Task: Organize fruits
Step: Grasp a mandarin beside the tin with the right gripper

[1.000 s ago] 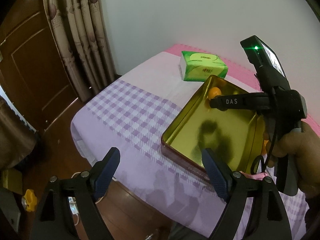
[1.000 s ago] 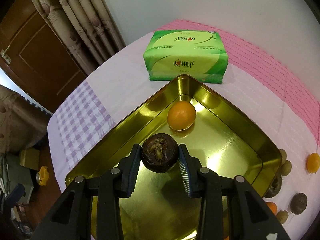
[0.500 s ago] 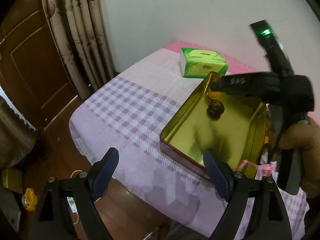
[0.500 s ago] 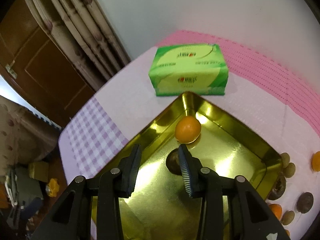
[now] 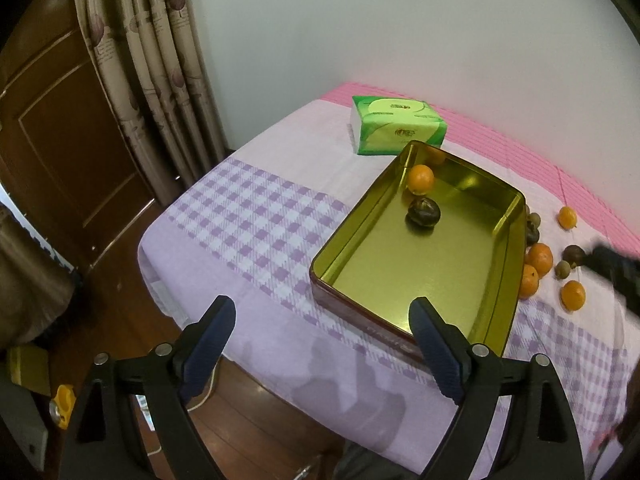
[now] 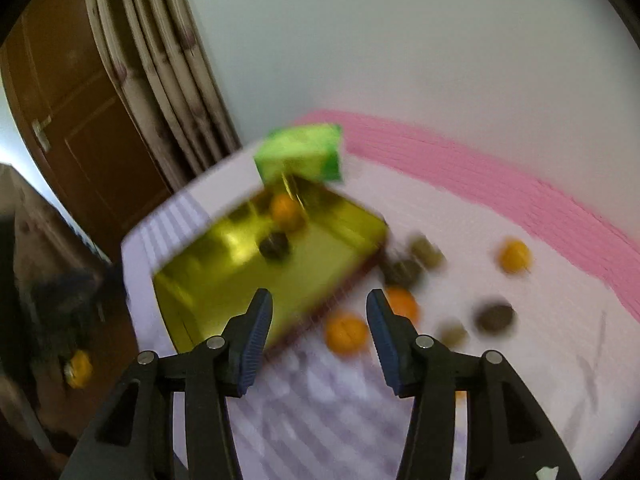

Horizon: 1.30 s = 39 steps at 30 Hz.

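Note:
A gold metal tray [image 5: 508,248] lies on the lilac checked tablecloth. It holds an orange [image 5: 420,179] and a dark brown fruit [image 5: 423,212] near its far corner. Several oranges [image 5: 540,259] and dark fruits [image 5: 573,255] lie loose on the cloth to the tray's right. My left gripper [image 5: 322,348] is open and empty, above the table's near edge in front of the tray. My right gripper [image 6: 318,336] is open and empty, above the loose fruits beside the tray [image 6: 208,280]; its view is blurred. It also shows at the left wrist view's right edge [image 5: 612,266].
A green tissue pack [image 5: 396,130] lies behind the tray near the wall. A pink band [image 5: 568,176] runs along the cloth's far side. Curtains [image 5: 160,60] and a wooden door [image 5: 60,128] stand left of the table, with wooden floor below.
My right gripper let go of the dark brown fruit in the tray beside the orange, then opened wider and swung right, out of the tray, over the loose fruits. The left gripper hardly moved.

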Each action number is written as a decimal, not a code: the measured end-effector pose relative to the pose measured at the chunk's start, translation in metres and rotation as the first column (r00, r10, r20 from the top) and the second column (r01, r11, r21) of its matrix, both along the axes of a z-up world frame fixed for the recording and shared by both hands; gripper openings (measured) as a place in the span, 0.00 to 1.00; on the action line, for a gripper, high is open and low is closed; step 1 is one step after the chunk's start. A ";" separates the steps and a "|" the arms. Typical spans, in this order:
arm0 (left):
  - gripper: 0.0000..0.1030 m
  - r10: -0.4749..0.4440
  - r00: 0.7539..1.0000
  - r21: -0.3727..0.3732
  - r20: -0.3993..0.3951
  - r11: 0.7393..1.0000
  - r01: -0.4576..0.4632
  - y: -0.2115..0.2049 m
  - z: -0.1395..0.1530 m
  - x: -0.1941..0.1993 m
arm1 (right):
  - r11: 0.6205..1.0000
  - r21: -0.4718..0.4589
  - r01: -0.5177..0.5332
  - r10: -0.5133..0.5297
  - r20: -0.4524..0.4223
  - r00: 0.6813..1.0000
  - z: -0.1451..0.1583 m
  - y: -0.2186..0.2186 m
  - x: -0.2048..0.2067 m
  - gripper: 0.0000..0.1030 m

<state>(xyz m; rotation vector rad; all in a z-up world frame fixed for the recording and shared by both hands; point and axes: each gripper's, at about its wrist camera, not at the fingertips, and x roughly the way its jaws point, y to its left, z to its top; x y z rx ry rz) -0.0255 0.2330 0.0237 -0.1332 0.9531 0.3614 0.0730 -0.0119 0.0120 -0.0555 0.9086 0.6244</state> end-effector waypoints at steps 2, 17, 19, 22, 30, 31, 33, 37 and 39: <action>0.86 -0.005 1.000 0.007 0.002 1.000 0.005 -0.003 0.000 0.000 | 0.998 -0.055 0.001 -0.001 -0.003 1.000 -0.011 -0.012 -0.012 0.46; 0.86 -0.074 0.997 0.078 0.010 0.994 0.073 -0.026 0.003 -0.002 | 0.998 -0.060 0.000 -0.001 -0.015 1.000 -0.033 -0.011 -0.023 0.46; 0.86 -0.071 0.997 0.071 0.009 0.995 0.071 -0.024 0.003 -0.002 | 0.997 -0.076 0.001 -0.003 -0.034 0.999 -0.044 0.006 -0.015 0.45; 0.86 -0.067 0.998 0.064 0.011 0.996 0.067 -0.021 0.003 -0.002 | 0.996 -0.061 0.058 -0.064 -0.097 0.993 -0.063 0.019 0.000 0.44; 0.86 -0.079 0.997 0.047 0.003 0.996 0.079 -0.020 0.000 0.001 | 0.991 -0.004 0.133 -0.132 -0.164 0.978 -0.084 0.025 0.026 0.41; 0.86 -0.079 0.997 0.047 0.002 0.996 0.079 -0.020 0.000 0.001 | 0.991 -0.005 0.133 -0.132 -0.167 0.977 -0.085 0.027 0.028 0.41; 0.86 -0.082 0.997 0.050 -0.003 0.995 0.082 -0.022 -0.001 0.001 | 0.991 -0.025 0.129 -0.132 -0.171 0.976 -0.090 0.032 0.033 0.40; 0.86 -0.090 0.996 0.063 -0.004 0.994 0.090 -0.025 -0.002 0.001 | 0.993 -0.023 0.119 -0.121 -0.173 0.977 -0.093 0.029 0.028 0.33; 0.86 -0.097 0.995 0.071 -0.001 0.993 0.097 -0.027 -0.001 0.000 | 0.994 -0.014 0.106 -0.107 -0.153 0.982 -0.084 0.017 0.014 0.32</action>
